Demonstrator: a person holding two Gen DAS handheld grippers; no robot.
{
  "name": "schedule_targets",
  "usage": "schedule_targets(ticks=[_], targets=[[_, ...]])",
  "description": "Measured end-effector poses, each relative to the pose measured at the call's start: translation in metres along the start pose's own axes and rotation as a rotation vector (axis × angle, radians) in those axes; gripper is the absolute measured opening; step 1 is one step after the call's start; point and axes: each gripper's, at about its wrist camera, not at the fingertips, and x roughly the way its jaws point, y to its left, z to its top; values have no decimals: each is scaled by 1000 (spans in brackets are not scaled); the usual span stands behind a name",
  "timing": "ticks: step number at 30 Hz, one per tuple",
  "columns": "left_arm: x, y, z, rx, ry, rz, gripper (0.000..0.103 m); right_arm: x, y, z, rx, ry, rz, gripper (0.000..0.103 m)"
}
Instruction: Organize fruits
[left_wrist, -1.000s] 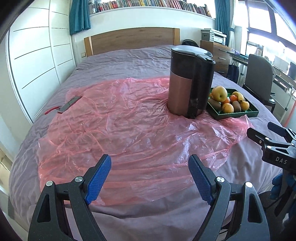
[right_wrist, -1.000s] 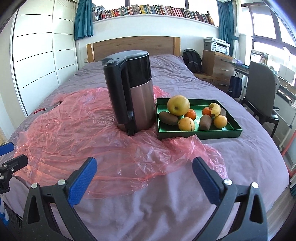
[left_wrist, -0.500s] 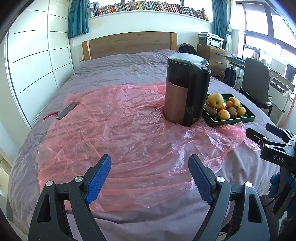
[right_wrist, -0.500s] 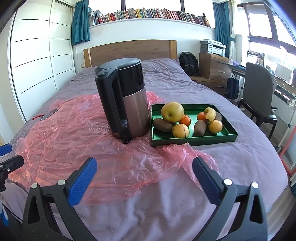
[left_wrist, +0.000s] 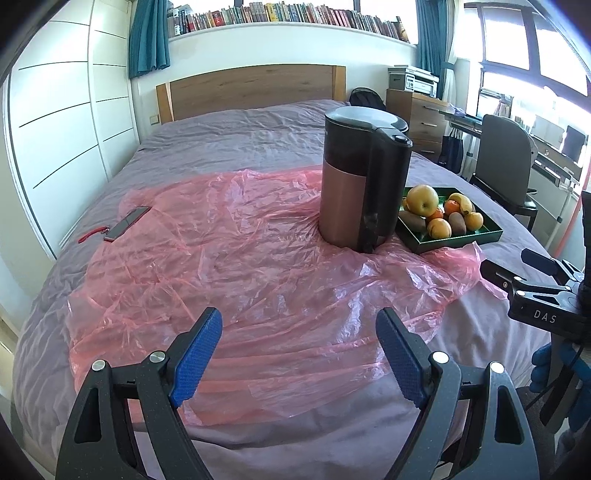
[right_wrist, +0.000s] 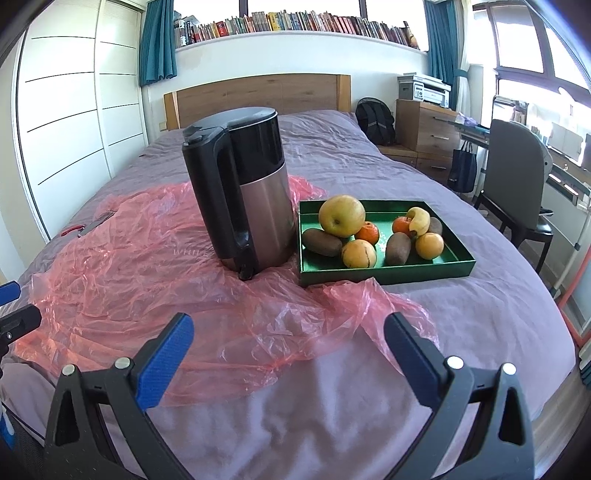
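Note:
A green tray (right_wrist: 388, 275) on the bed holds several fruits: a large yellow apple (right_wrist: 341, 215), brown kiwis (right_wrist: 322, 242), oranges (right_wrist: 358, 253) and a small banana (right_wrist: 418, 219). The tray also shows in the left wrist view (left_wrist: 458, 239), right of the kettle. My right gripper (right_wrist: 288, 343) is open and empty, well short of the tray. My left gripper (left_wrist: 299, 341) is open and empty over the pink plastic sheet (left_wrist: 240, 266). The right gripper also shows at the right edge of the left wrist view (left_wrist: 517, 269).
A black and copper kettle (right_wrist: 240, 192) stands on the pink sheet just left of the tray. A phone with a red strap (left_wrist: 125, 223) lies at the bed's left side. A chair (right_wrist: 517, 177) and a desk stand to the right of the bed.
Both grippers have pulled back and risen a little, so the kettle and tray look smaller and farther. Both stay open. Nothing on the bed has moved.

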Motion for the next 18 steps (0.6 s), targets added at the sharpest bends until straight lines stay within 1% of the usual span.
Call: schedule_targets(ticks=[18], targets=[[1, -3, -1, 4, 8, -5, 82, 2, -2, -5, 16, 13, -13, 103]])
